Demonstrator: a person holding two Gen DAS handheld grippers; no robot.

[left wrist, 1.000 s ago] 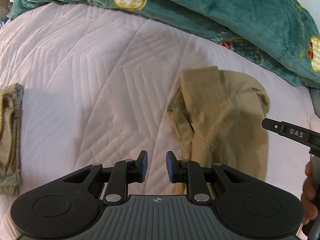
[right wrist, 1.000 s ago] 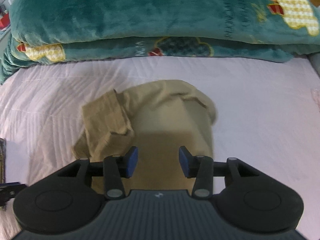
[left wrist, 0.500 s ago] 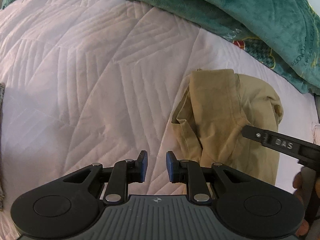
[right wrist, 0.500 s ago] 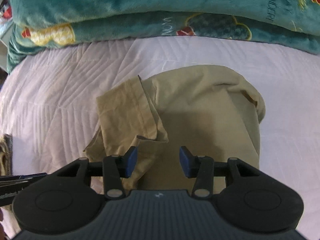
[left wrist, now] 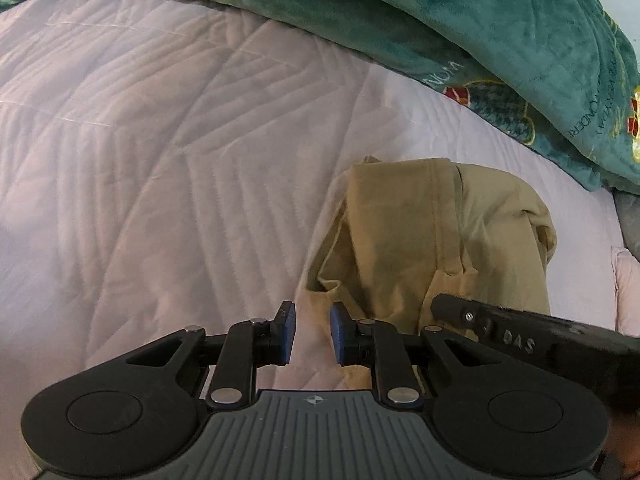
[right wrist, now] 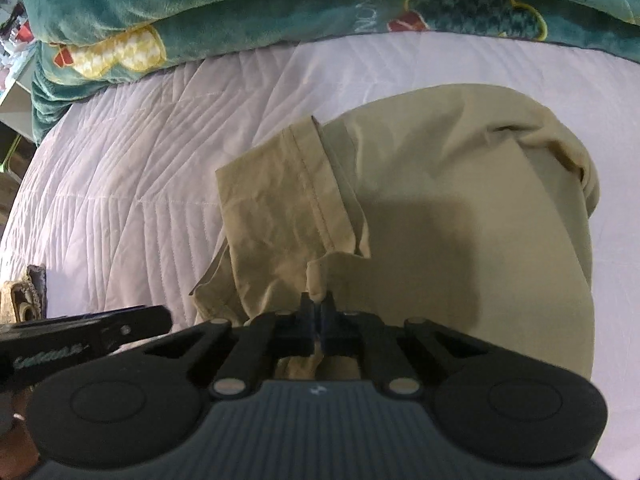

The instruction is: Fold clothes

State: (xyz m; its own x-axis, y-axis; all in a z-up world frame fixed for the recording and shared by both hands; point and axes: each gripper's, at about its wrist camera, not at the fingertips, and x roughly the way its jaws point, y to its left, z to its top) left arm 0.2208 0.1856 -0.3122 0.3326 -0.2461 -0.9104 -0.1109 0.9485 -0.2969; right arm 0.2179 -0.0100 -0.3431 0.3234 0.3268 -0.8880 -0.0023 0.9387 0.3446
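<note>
Your right gripper (right wrist: 318, 312) has its blue pads pressed together on a small fold of the tan garment (right wrist: 460, 208), pinching the cloth at a corner near its lower left part. The garment lies in a soft, rounded heap on the pale pink quilt (right wrist: 152, 184), a smooth woven fabric with a stitched hem running along one flat, creased flap and a rumpled bulge at its far right edge. The quilt shows fan-like ridges of stitching.

Your left gripper (left wrist: 312, 332) hangs just above the garment's near left edge (left wrist: 440, 240) with its pads a narrow gap apart and nothing between them; a sliver of tan cloth shows through that gap below.

A plush teal blanket (left wrist: 460, 20) with yellow checked cloud shapes and printed lettering is piled along the far side of the quilt, well apart from the garment. A furry brownish item (right wrist: 24, 300) sits at the left edge of the right wrist view.
</note>
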